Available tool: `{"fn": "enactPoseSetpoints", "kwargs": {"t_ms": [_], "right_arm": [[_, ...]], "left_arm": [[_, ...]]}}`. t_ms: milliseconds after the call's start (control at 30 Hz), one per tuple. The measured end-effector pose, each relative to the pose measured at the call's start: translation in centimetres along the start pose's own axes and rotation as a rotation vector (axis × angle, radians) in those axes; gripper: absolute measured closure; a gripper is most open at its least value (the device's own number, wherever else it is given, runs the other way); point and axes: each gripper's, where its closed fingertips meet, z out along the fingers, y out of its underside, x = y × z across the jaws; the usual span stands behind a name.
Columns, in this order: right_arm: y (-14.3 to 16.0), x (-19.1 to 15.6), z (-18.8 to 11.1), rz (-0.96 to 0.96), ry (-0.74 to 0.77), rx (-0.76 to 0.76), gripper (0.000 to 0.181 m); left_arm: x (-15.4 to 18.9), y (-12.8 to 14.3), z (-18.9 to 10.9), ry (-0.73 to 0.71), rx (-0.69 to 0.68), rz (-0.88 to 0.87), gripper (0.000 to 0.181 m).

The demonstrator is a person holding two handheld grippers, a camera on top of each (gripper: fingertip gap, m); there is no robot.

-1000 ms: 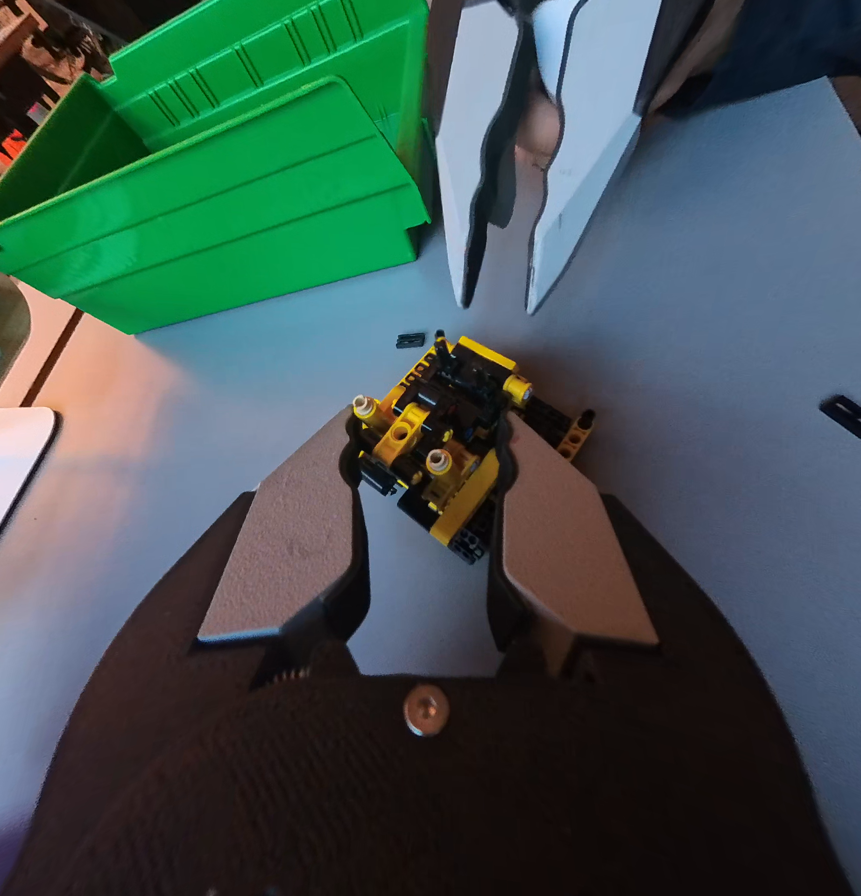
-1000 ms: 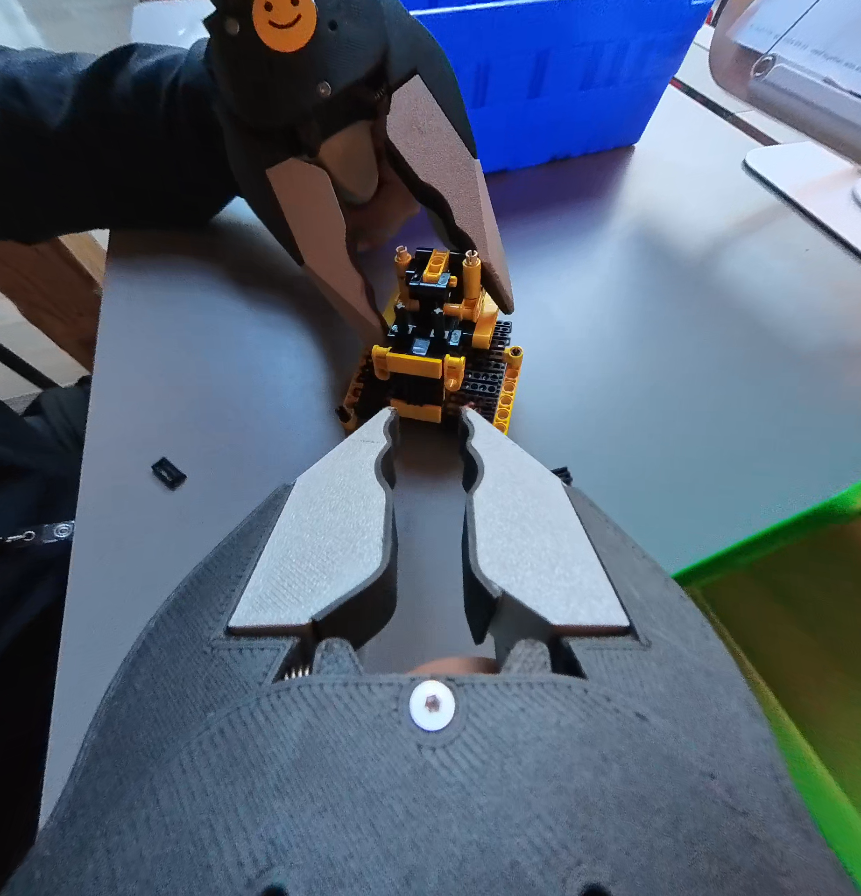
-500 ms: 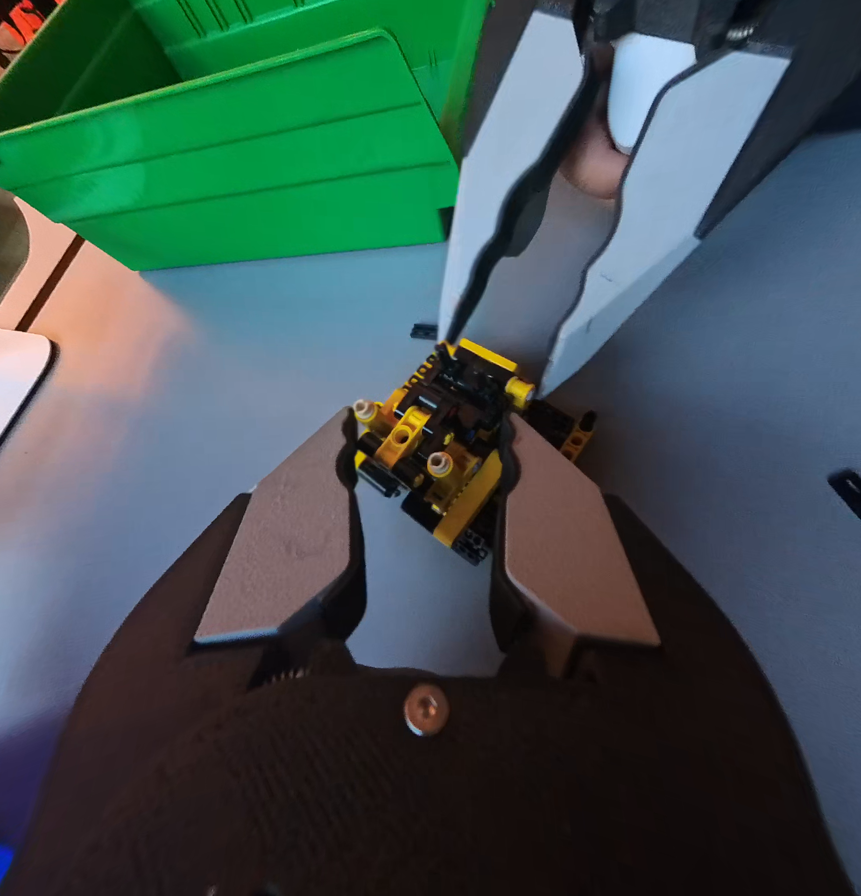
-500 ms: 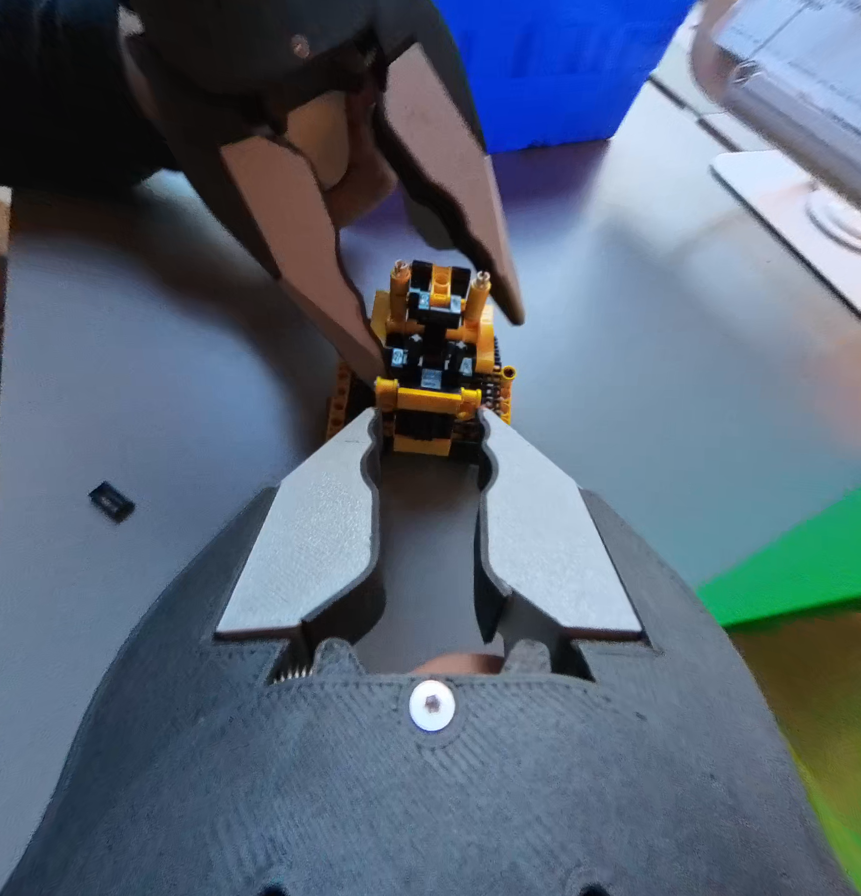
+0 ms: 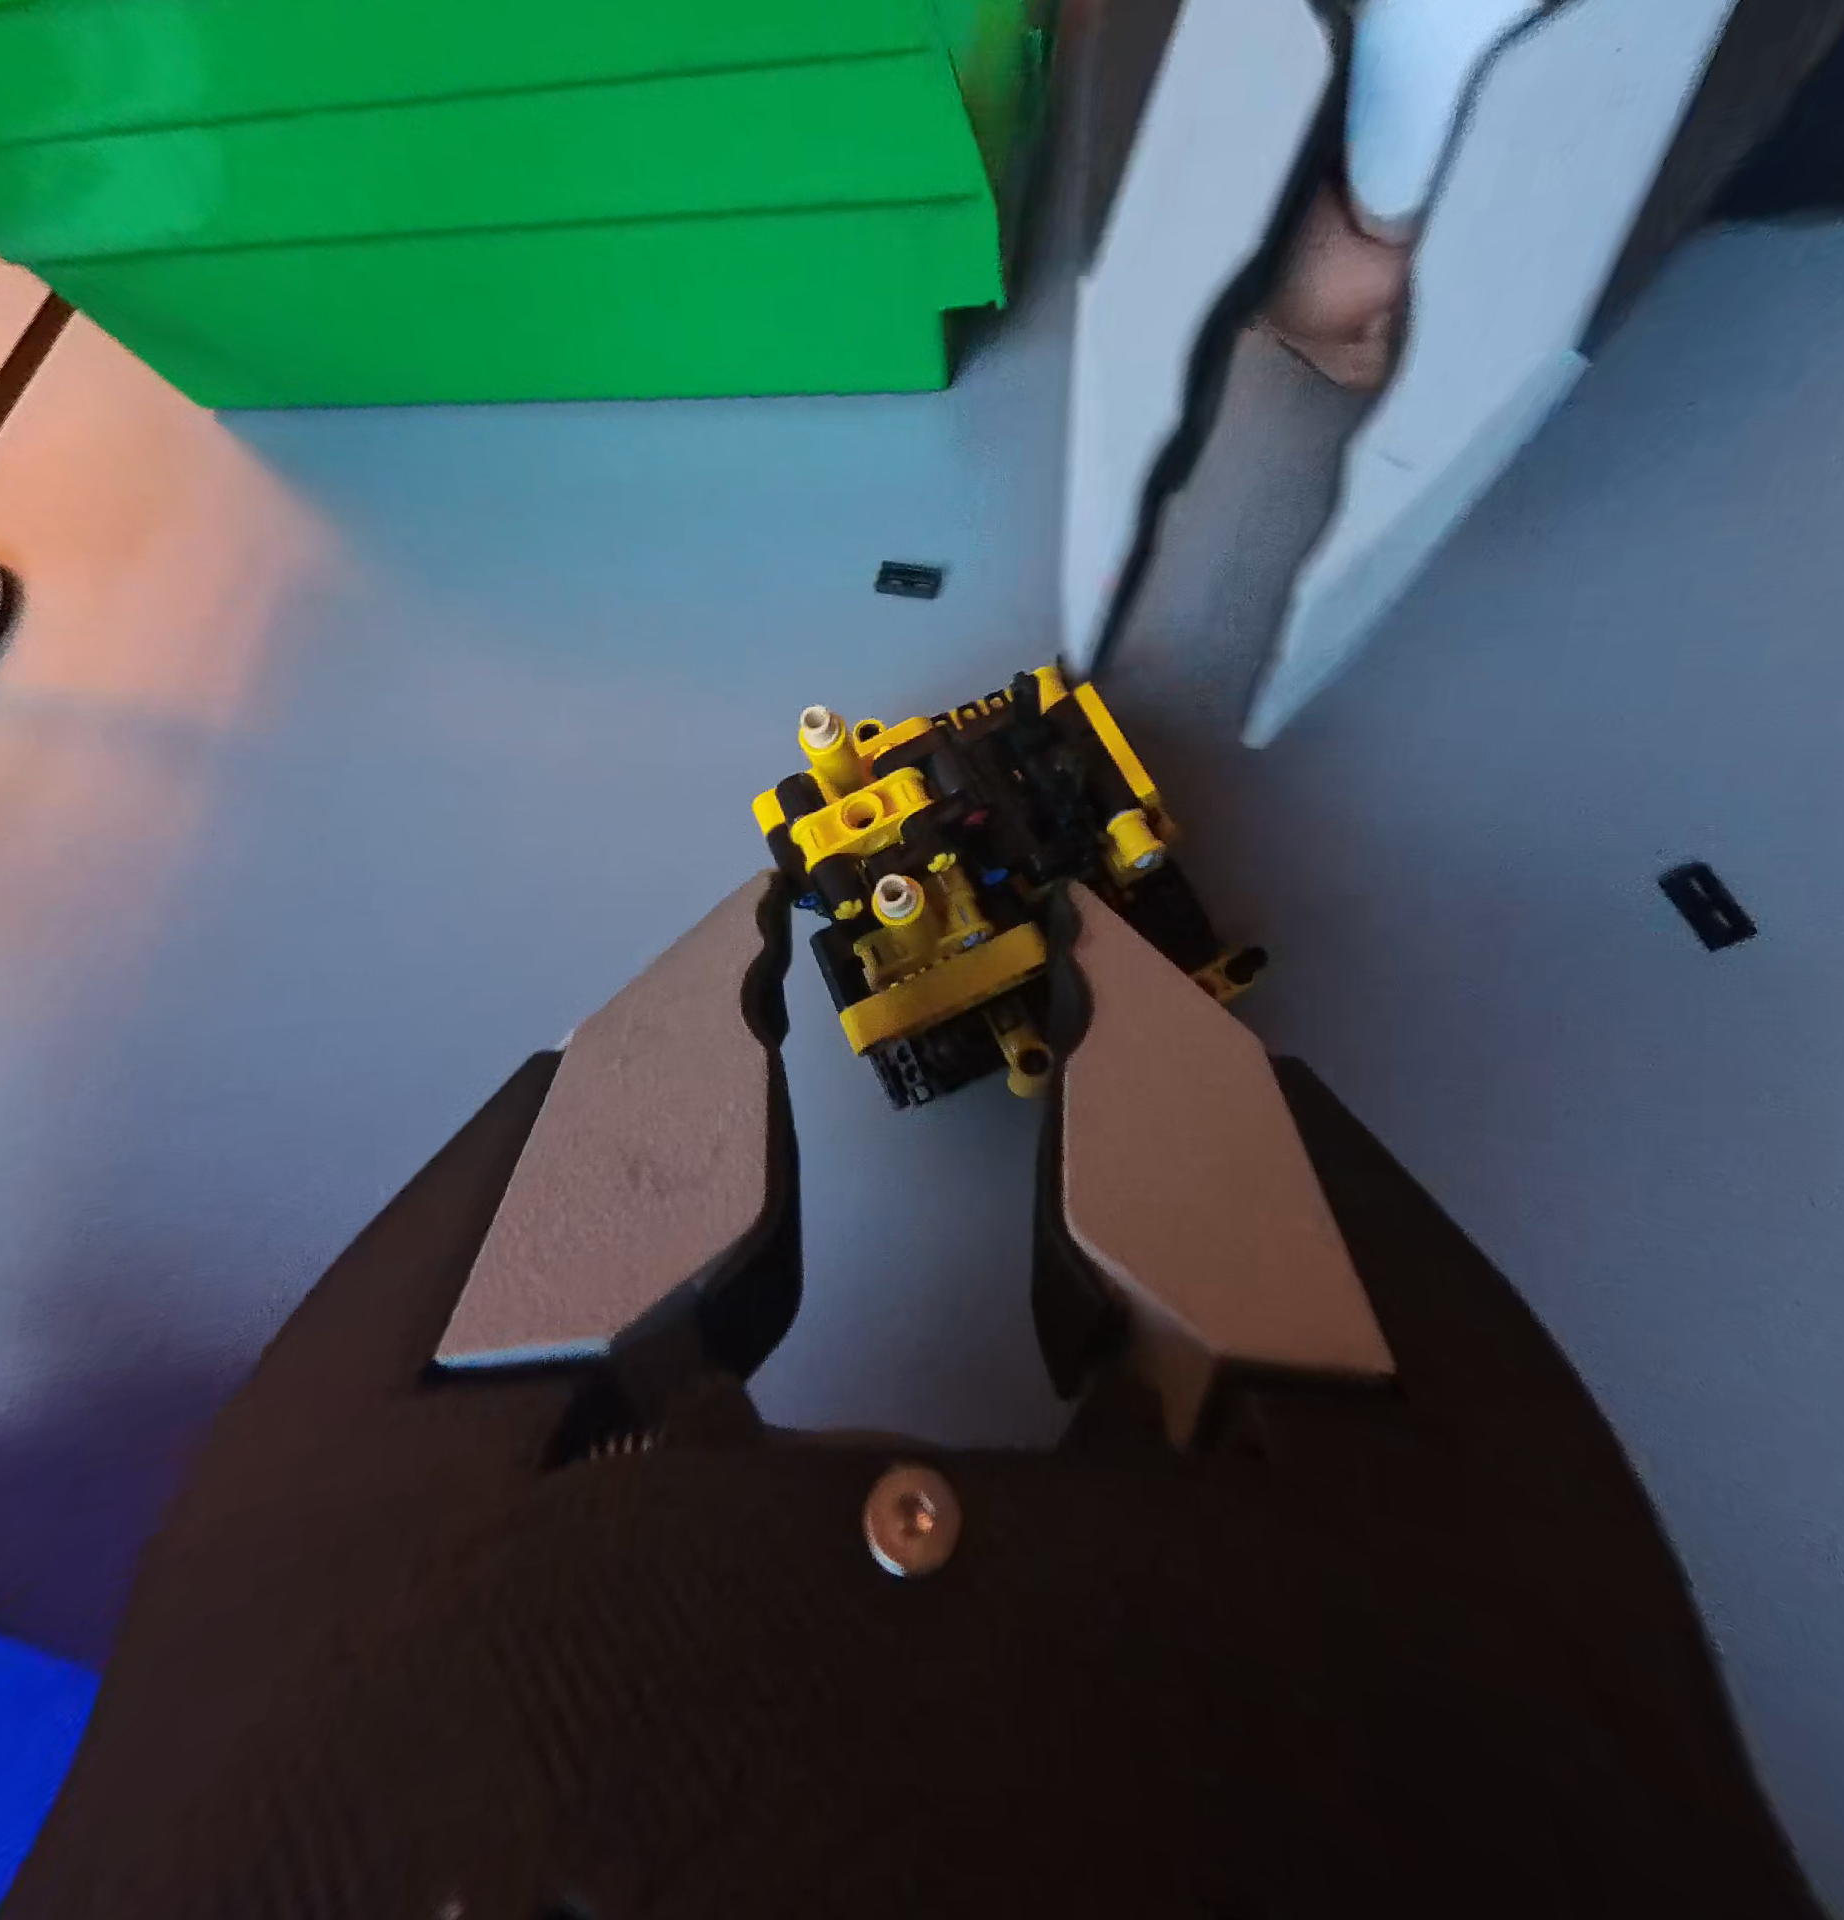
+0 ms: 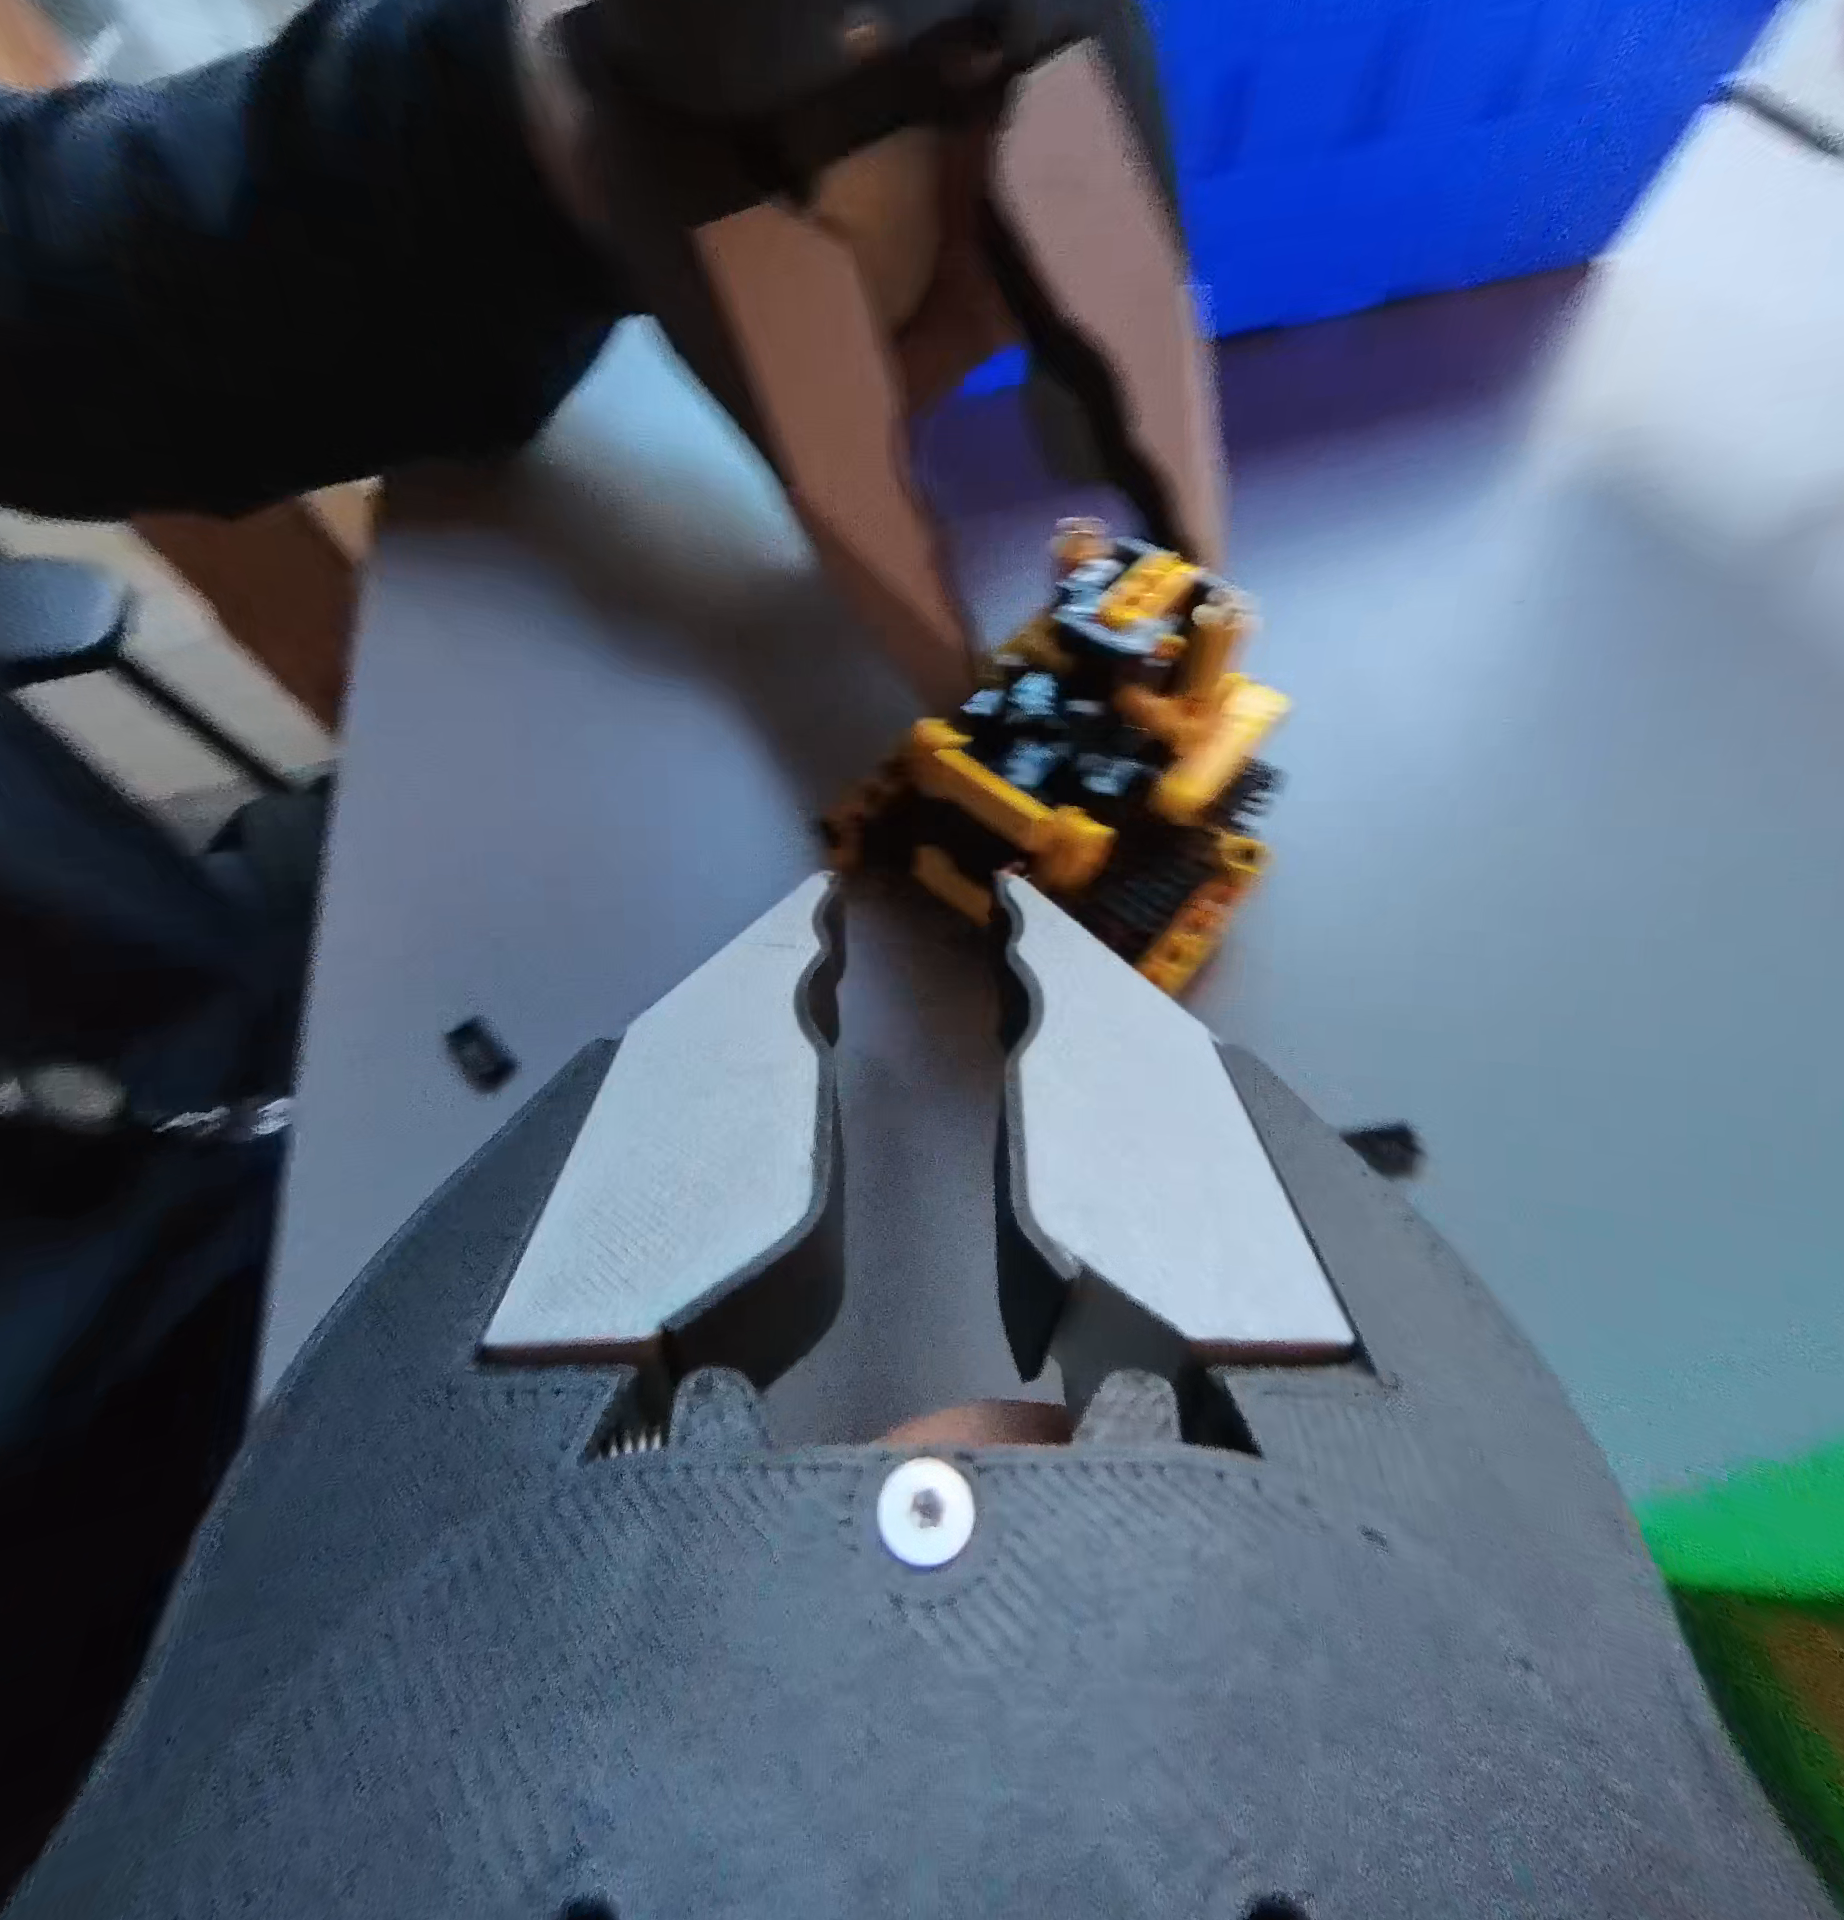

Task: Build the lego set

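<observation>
Lego model (image 5: 965,883) on grey table (image 5: 482,831), left tool (image 5: 923,904) clamped on it, right tool (image 6: 918,883) parted, empty.

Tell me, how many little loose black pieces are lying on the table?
2. One small black piece lies beyond the yellow model, toward the green bin. The other black piece lies off to the model's right. More may hide under the hand-held grippers.

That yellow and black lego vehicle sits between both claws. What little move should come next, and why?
Probably hold the lego vehicle steady with the left claw, whose fingers sit at either side of it. Then the open right claw, empty and just short of its end, could go for a loose black piece lying on the table.
</observation>
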Motion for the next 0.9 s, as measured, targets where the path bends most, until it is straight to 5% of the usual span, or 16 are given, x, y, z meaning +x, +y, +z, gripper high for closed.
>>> {"fn": "enactPoseSetpoints", "kwargs": {"t_ms": [100,267,700,900], "right_arm": [[-0.5,-2.4,0.5,-0.082,-0.081,0.013,0.165],[-1.5,1.9,-0.5,0.066,0.076,0.073,0.157],[0.2,1.0,0.9,0.003,0.056,-0.044,0.156],[-2.2,1.7,0.8,-0.015,0.102,0.053,0.170]], "left_arm": [[-0.2,0.1,0.1,-0.004,-0.010,-0.047,0.135],[-0.1,-0.4,-0.6,0.029,0.015,-0.114,0.131],[1.0,0.1,-0.7,0.068,0.009,-0.061,0.121],[0.8,0.0,-0.4,0.078,0.033,-0.075,0.121]]}}
